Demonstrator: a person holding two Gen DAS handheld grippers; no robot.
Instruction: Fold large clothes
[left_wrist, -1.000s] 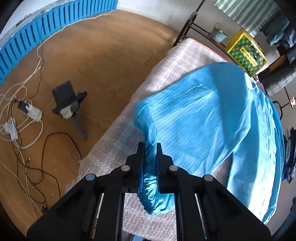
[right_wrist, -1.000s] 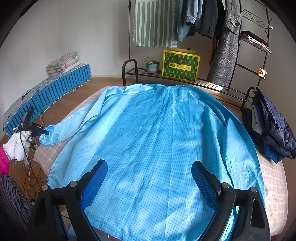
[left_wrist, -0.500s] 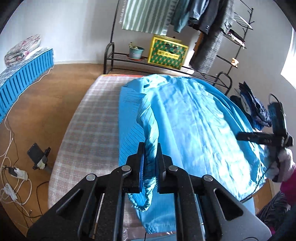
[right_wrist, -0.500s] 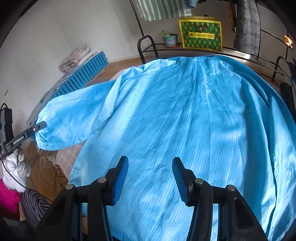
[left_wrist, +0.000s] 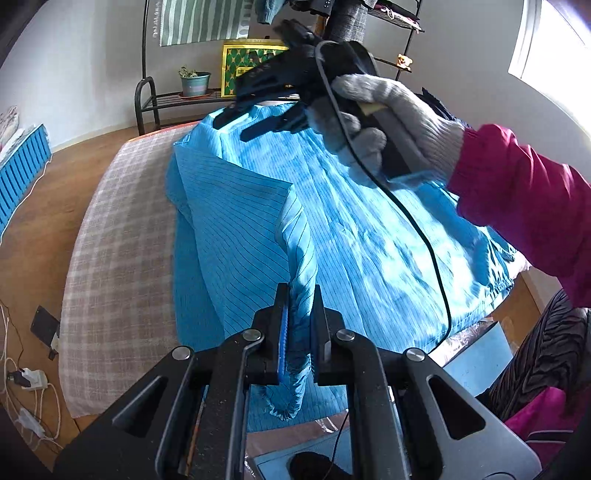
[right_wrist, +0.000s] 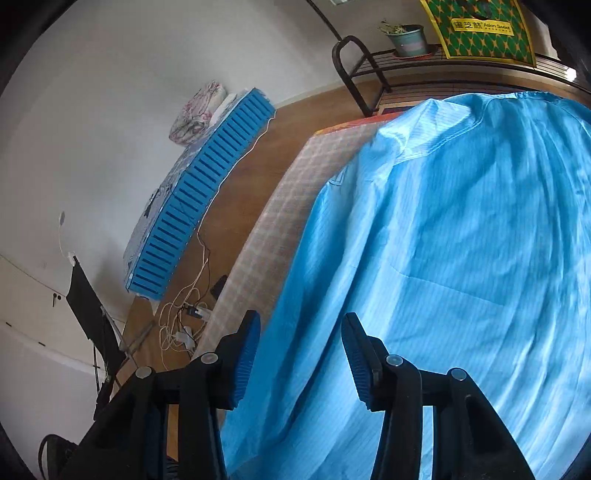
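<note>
plaid mattress (left_wrist: 122, 236): carries blue striped coat (left_wrist: 369, 229), spread flat across it | sleeve (left_wrist: 299, 258): folded over coat's body | left gripper (left_wrist: 298, 332): jaws clamped on sleeve cuff | right gripper (right_wrist: 301, 354): above coat's shoulder, jaws half apart, just been closing, pressing nothing

Blue pinstriped garment (left_wrist: 369, 229) spread flat, sleeve folded inward

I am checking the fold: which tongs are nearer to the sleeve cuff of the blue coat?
Left. The left tongs are shut on the sleeve cuff itself. The right tongs are open above the far collar end of the blue coat, away from the cuff.
</note>
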